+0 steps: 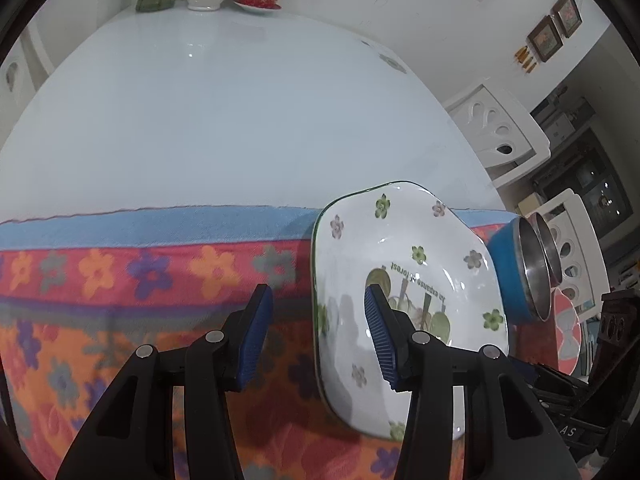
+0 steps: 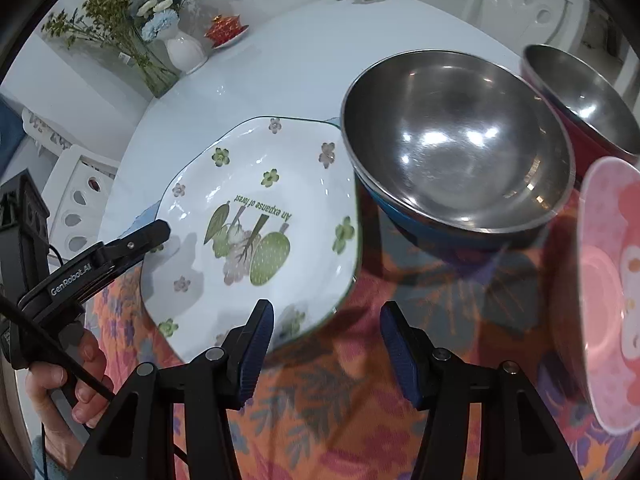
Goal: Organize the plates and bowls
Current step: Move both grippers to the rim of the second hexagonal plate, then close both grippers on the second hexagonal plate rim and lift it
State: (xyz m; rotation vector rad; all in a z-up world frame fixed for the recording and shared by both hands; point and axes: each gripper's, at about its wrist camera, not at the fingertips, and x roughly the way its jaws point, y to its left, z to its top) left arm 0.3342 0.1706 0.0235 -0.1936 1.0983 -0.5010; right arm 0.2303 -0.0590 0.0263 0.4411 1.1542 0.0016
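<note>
Left tool (image 1: 318,336) straddles the plate's (image 1: 404,280) left rim, fingers parted, not gripping. Right tool (image 2: 326,350) hangs released just beside the plate, near the blue bowl (image 2: 456,148) on the bench (image 1: 200,120).

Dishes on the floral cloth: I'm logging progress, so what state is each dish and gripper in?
White floral plate: upright, empty, its edges between both grippers' jaws.
Blue steel bowl: upright, empty.
Red steel bowl: upright, empty.
Pink plate: unstacked.
Left gripper: open, straddling plate's rim.
Right gripper: open.
</note>
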